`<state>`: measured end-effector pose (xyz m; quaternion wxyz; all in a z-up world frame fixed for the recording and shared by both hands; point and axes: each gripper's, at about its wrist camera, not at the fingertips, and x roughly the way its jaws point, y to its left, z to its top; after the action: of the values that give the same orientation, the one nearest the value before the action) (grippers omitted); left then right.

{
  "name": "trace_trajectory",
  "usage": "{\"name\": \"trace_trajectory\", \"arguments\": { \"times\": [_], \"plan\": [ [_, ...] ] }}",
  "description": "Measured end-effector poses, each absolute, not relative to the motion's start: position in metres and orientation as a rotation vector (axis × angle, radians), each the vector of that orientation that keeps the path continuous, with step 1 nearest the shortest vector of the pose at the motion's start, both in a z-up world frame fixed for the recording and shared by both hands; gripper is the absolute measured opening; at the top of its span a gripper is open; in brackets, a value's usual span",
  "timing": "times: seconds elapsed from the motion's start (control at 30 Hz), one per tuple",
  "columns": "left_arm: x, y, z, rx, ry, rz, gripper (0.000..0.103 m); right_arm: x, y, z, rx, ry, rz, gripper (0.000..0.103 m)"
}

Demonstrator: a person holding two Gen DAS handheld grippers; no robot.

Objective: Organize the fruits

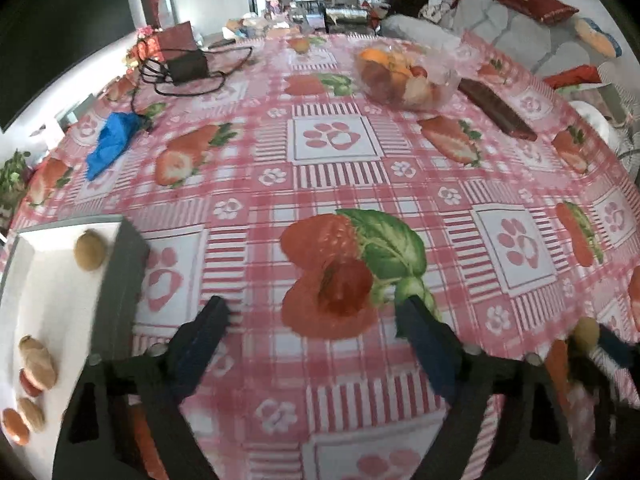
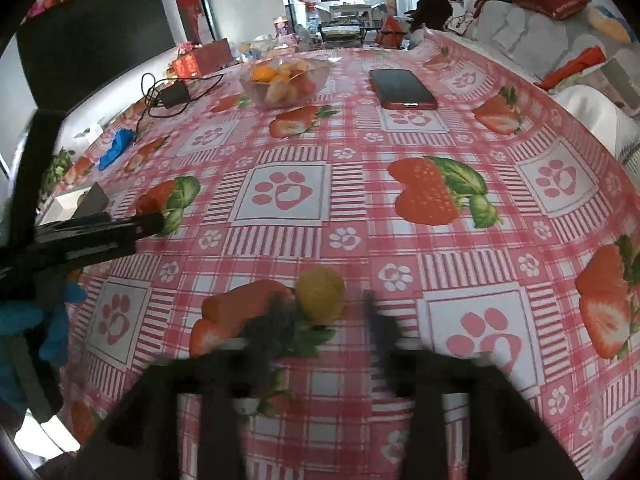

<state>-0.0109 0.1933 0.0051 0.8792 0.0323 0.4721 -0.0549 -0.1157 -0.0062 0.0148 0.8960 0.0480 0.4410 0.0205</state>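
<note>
A small yellow-green fruit sits between the blurred fingertips of my right gripper; the jaws stand close around it, and contact is unclear from the blur. It also shows in the left wrist view at the far right. My left gripper is open and empty above the tablecloth. A white tray at the left holds a green fruit and several nuts and red pieces. A clear bowl of mixed fruit stands far back; it also shows in the right wrist view.
A red-cased phone lies at the back right. A black power adapter with cables and a blue cloth lie at the back left. A sofa with cushions stands beyond the table's right edge.
</note>
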Motion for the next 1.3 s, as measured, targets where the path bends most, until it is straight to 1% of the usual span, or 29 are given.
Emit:
{"name": "trace_trajectory", "arguments": {
  "times": [0.03,0.1,0.13,0.17,0.2,0.23,0.37,0.4,0.47,0.5,0.53,0.57,0.6,0.7,0.73,0.77,0.83,1.0,1.3],
  "plan": [
    [-0.009,0.192,0.006,0.067,0.978,-0.116,0.079,-0.12,-0.009,0.016,0.1,0.894,0.025,0.08],
    [-0.006,0.189,0.007,0.066,0.97,-0.122,0.071,-0.125,-0.011,0.018,0.095,0.876,0.019,0.08],
    [-0.006,0.188,0.008,0.063,0.966,-0.122,0.063,-0.125,-0.012,0.017,0.094,0.882,0.019,0.08],
    [-0.007,0.187,0.008,0.066,0.959,-0.127,0.05,-0.125,-0.013,0.017,0.098,0.886,0.014,0.08],
    [-0.009,0.184,0.009,0.075,0.951,-0.139,0.042,-0.123,-0.013,0.016,0.102,0.888,0.015,0.08],
    [-0.011,0.182,0.01,0.083,0.947,-0.145,0.027,-0.122,-0.011,0.015,0.106,0.891,0.019,0.08],
    [-0.034,0.186,0.01,0.063,0.95,-0.151,0.027,-0.118,0.001,0.011,0.076,0.889,0.018,0.079],
    [-0.042,0.188,0.01,0.055,0.951,-0.153,0.028,-0.117,0.002,0.009,0.077,0.89,0.017,0.07],
    [-0.056,0.193,0.011,0.034,0.952,-0.154,0.028,-0.113,0.004,0.009,0.052,0.883,-0.008,0.06],
    [-0.063,0.197,0.011,0.02,0.949,-0.156,0.028,-0.112,0.004,0.009,0.058,0.884,-0.006,0.052],
    [-0.068,0.199,0.011,0.01,0.947,-0.157,0.028,-0.11,0.003,0.01,0.069,0.882,-0.004,0.047],
    [-0.072,0.202,0.011,-0.001,0.944,-0.16,0.028,-0.108,0.003,0.01,0.074,0.881,-0.009,0.038],
    [-0.074,0.203,0.011,-0.007,0.94,-0.159,0.028,-0.107,0.003,0.01,0.073,0.88,-0.014,0.034],
    [-0.075,0.203,0.012,-0.01,0.938,-0.155,0.03,-0.109,0.005,0.008,0.058,0.851,-0.021,0.033],
    [-0.076,0.203,0.012,-0.011,0.939,-0.156,0.035,-0.11,0.007,0.007,0.044,0.843,-0.024,0.033],
    [-0.075,0.203,0.012,-0.011,0.941,-0.154,0.045,-0.109,0.007,0.007,0.045,0.844,-0.023,0.033],
    [-0.073,0.201,0.011,-0.008,0.939,-0.142,0.051,-0.109,0.006,0.007,0.055,0.841,-0.015,0.033],
    [-0.074,0.192,0.008,0.056,0.915,-0.112,0.05,-0.109,0.005,0.007,0.057,0.837,-0.014,0.033],
    [-0.073,0.194,0.008,0.043,0.914,-0.106,0.05,-0.109,0.005,0.007,0.061,0.837,-0.012,0.034]
  ]
}}
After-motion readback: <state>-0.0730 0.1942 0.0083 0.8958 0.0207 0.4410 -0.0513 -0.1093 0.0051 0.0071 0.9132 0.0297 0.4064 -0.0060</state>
